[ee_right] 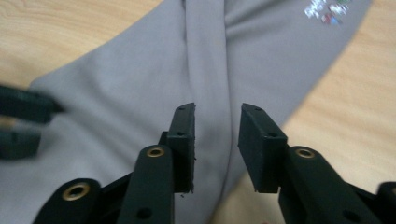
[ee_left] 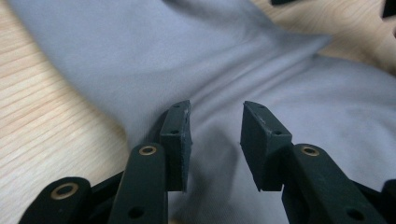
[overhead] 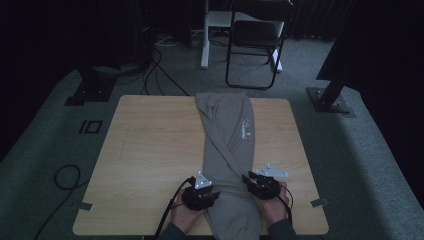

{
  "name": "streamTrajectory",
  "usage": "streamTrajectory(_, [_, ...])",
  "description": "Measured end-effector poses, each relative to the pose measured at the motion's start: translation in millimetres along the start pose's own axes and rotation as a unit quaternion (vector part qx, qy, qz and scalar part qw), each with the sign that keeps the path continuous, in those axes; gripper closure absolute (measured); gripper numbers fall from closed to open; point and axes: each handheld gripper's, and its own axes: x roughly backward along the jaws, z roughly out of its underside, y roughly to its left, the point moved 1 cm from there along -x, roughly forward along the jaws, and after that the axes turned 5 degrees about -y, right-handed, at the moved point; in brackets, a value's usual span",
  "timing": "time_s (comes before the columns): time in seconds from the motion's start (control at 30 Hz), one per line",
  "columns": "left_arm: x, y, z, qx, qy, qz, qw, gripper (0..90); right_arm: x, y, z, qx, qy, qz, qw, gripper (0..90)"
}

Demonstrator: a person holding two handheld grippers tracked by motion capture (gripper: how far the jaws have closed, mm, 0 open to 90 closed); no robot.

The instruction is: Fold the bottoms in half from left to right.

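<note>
Both of the person's hands come in at the near edge of the pale wooden counter (overhead: 150, 135), each holding a black two-jaw gripper, one on either side of a grey folded cotton garment (overhead: 227, 150). That garment lies as a long strip down the middle of the counter, from the far edge to the near edge, where it hangs slightly over; a small multicoloured print (overhead: 246, 129) sits on its right half, toward the far end. In the left gripper view, the left gripper (ee_left: 215, 144) has its jaws spread, with grey cloth lying beneath and beyond them but nothing pinched between the pads. In the right gripper view, the right gripper (ee_right: 217, 147) likewise has its jaws parted over a lengthwise fold of the garment, close to the cloth's right border, with bare wood beside it. A black folding chair (overhead: 255, 40) stands on the grey carpet beyond the far edge.
</note>
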Motion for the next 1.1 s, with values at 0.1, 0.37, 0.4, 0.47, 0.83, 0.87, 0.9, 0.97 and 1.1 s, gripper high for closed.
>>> streamTrajectory(0.1, [-4.5,3.6,1.5,0.002,-0.004,0.000,1.0000,74.0,-31.2,-3.6,-13.4,0.020,0.010,-0.002,0.9998,59.3])
streamTrajectory(0.37, [3.7,3.4,11.9,0.008,-0.005,0.016,0.9998,88.2,-59.6,-8.2,-14.7,0.020,0.046,0.008,0.9987,78.8])
streamTrajectory(0.4, [4.9,1.7,13.4,0.007,-0.005,0.020,0.9998,88.2,-56.3,-7.1,-12.5,0.019,0.048,0.009,0.9987,81.8])
streamTrajectory(0.47, [8.1,-4.2,16.8,0.003,0.000,0.029,0.9996,88.2,-48.9,-4.4,-7.1,0.015,0.047,0.006,0.9988,84.5])
streamTrajectory(0.83, [20.8,-21.6,16.9,-0.032,-0.026,0.056,0.9976,72.3,-19.4,1.9,5.1,0.017,0.043,-0.007,0.9989,72.8])
streamTrajectory(0.87, [23.8,2.5,-9.2,-0.015,-0.058,0.022,0.9980,69.5,-23.4,-12.1,-8.3,0.017,0.012,0.030,0.9993,64.4])
streamTrajectory(0.9, [23.8,2.5,-9.2,-0.015,-0.058,0.022,0.9980,69.1,-23.4,-12.1,-8.3,0.017,0.012,0.030,0.9993,64.4])
streamTrajectory(0.97, [15.8,33.8,-37.1,0.011,-0.081,-0.014,0.9966,66.8,-38.4,-26.6,-17.0,0.021,0.007,0.047,0.9986,60.8])
streamTrajectory(1.1, [-11.6,68.6,-69.7,0.042,-0.084,-0.063,0.9936,62.0,-55.1,-30.2,-17.8,0.022,0.022,0.053,0.9981,56.5])
